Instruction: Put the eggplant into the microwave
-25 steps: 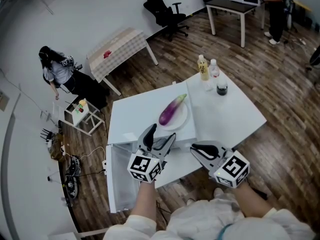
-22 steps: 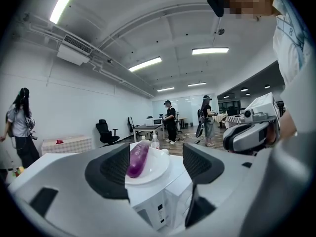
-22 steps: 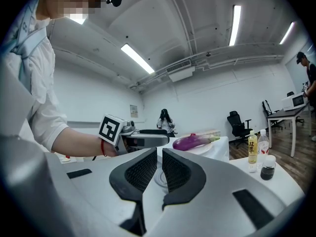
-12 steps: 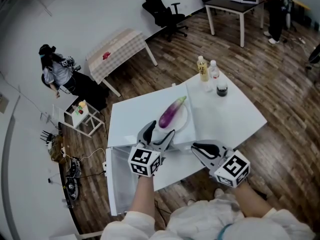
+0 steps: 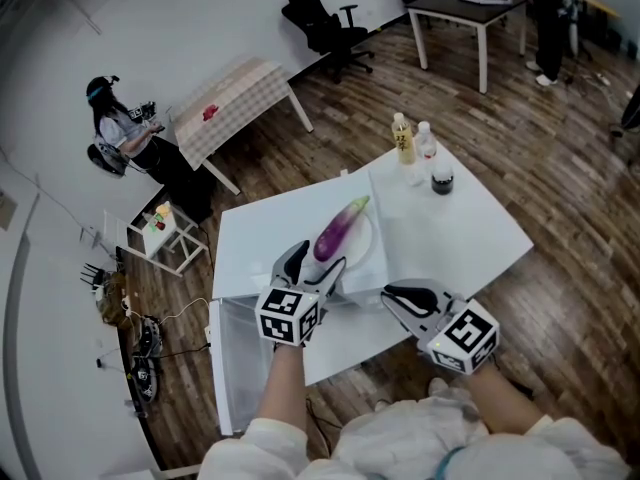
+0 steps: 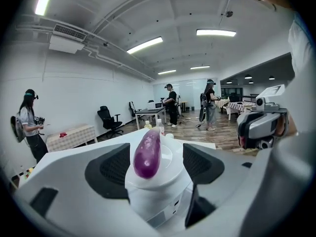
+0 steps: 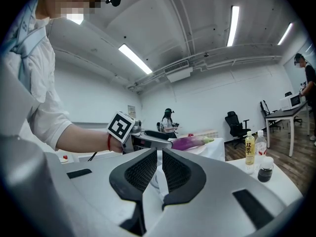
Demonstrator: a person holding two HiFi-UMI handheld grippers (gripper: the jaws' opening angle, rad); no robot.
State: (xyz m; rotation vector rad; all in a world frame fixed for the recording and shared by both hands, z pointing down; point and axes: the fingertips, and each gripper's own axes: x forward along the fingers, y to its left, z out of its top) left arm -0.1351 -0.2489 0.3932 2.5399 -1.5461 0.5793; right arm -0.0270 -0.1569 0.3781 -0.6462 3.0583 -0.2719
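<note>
**Eggplant** [image 5: 336, 230]: one, glossy purple, paler towards its green stalk. Lies on its side, lengthwise on a white plate [image 5: 362, 251] on top of the microwave, with the stalk end pointing away from the person.

**Microwave** [image 5: 260, 233]: one, white and box-shaped. Its door appears to be swung open on the near-left side.

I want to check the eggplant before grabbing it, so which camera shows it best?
The left gripper view: the eggplant fills the centre, lying on its plate, seen end-on between open jaws. The head view shows it whole but small, from above. The right gripper view catches only a purple sliver.
</note>
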